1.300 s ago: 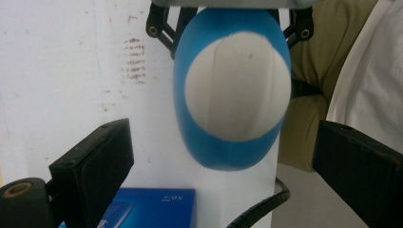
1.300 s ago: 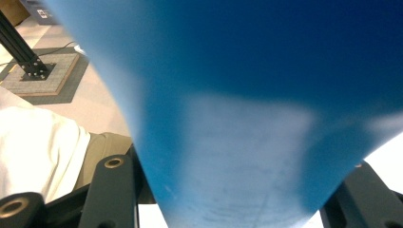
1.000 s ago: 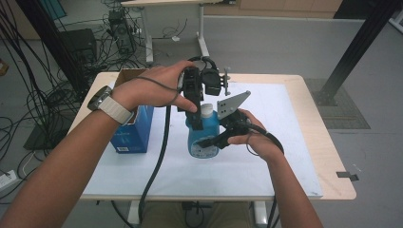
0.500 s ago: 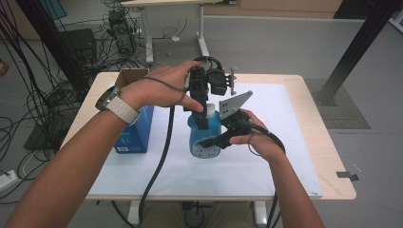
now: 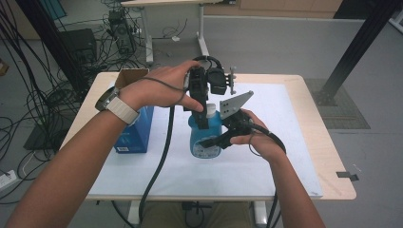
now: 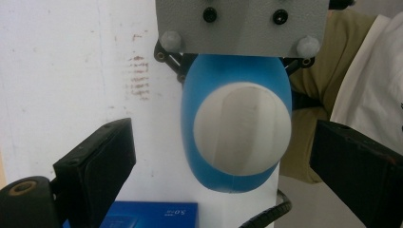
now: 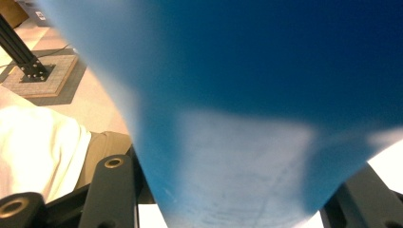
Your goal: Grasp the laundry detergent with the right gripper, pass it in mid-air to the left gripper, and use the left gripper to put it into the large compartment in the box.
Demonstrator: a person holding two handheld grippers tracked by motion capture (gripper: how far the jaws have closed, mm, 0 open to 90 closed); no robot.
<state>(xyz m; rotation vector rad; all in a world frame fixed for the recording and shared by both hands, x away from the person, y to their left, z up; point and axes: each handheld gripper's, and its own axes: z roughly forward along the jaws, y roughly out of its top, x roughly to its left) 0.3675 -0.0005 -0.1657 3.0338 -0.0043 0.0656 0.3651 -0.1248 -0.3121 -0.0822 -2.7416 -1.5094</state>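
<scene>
Blue bottle [image 5: 205, 137] stands upright on the white sheet [image 5: 285, 156] over the pale wooden table [image 5: 332, 156], gripped round its body by the right claw [image 5: 209, 142], jaws clamped on either flank. Left claw [image 5: 202, 121] hangs straight above it, jaws wide and clear of the white cap [image 6: 242, 133]. Blue carton [image 5: 135, 135] sits left of both claws; grey floor, cable tangle [image 5: 43, 95] and black frame post [image 5: 356, 47] beyond.

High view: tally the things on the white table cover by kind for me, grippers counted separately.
Blue bottle with white cap: 1
Blue box: 1
Brown cardboard box: 1
Handheld grippers: 2, the left gripper and the right gripper
Total: 5, all on or over the white table cover
</scene>
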